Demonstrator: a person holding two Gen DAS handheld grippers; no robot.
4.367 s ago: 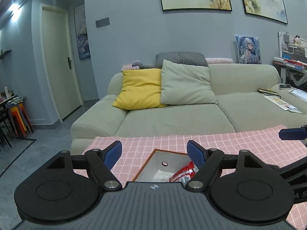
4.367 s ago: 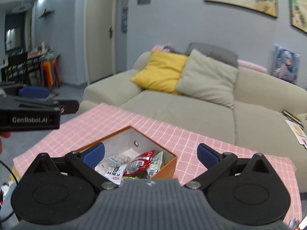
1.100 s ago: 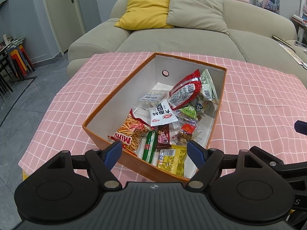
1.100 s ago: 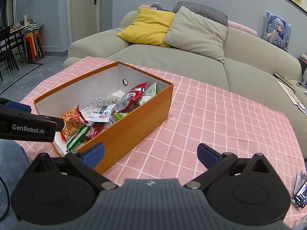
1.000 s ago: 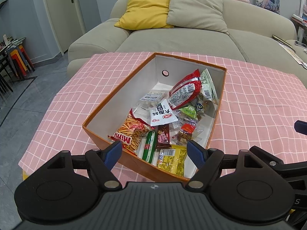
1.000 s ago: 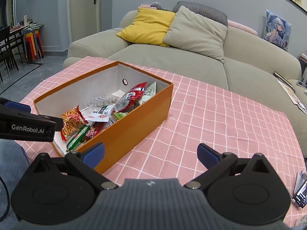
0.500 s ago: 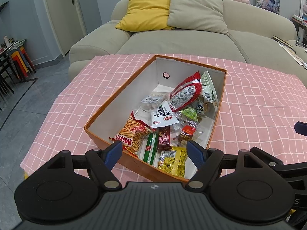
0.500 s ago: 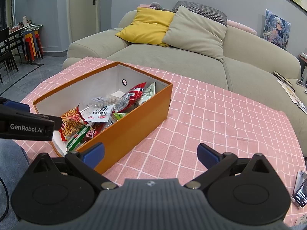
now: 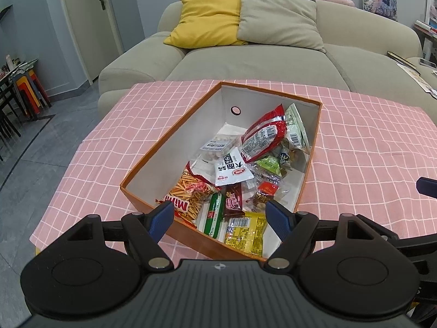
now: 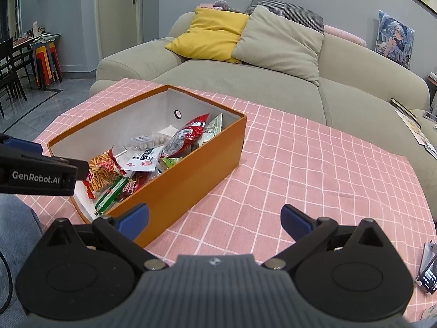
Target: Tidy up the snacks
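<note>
Plainly, both the left gripper (image 9: 220,216) and right gripper (image 10: 214,220) are hovering wide and empty near the orange box (image 9: 210,242), whose snack packets (image 9: 263,136) are looking light, crinkly and slippery, best pinched at a sealed edge.

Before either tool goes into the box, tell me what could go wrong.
1. The packets overlap in the orange box: the white packet lies on the stick-snack bag, so a pinch may drag neighbours along.
2. The left tool hangs open just over the near wall; a low entry could catch the rim and shove the box across the pink cloth.
3. A phone lies at the cloth's edge near the right tool; a swing could knock it.
</note>
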